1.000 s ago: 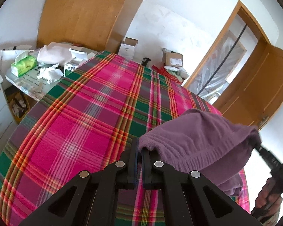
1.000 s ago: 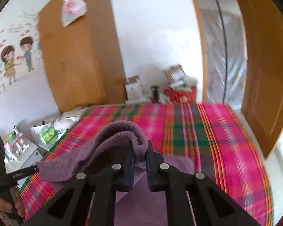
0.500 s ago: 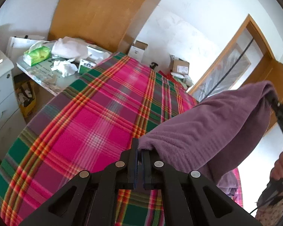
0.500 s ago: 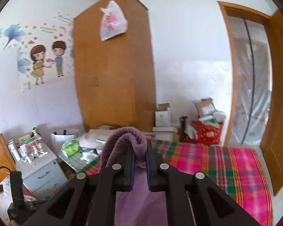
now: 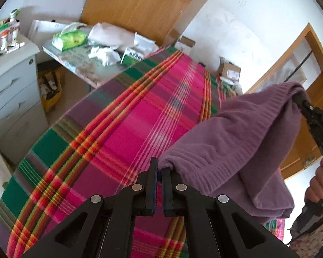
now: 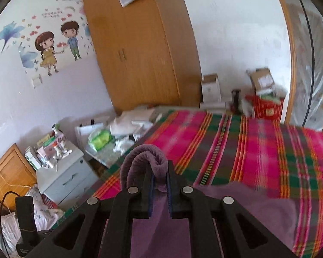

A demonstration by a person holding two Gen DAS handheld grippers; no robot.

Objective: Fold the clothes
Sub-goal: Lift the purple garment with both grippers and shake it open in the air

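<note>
I log: purple knit garment (image 5: pixel 236 133); bed cover (image 5: pixel 122 129) in pink, green, orange plaid; orange-brown wardrobe (image 6: pixel 135 49) at twelve o'clock; pale grey nightstand (image 5: pixel 13 94) at nine.

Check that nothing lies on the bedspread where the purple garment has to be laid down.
Nothing visible does: the purple garment hangs between the left gripper and right gripper, and the plaid bedspread beneath is bare.

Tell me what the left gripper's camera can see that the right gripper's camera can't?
Only the left wrist view shows the person's hand holding the right gripper, and a wooden door. Only the right wrist view shows the cartoon wall stickers and the red basket. Both show the purple sweater, the plaid bedspread, the wardrobe, the grey drawers and the green tissue pack.
</note>
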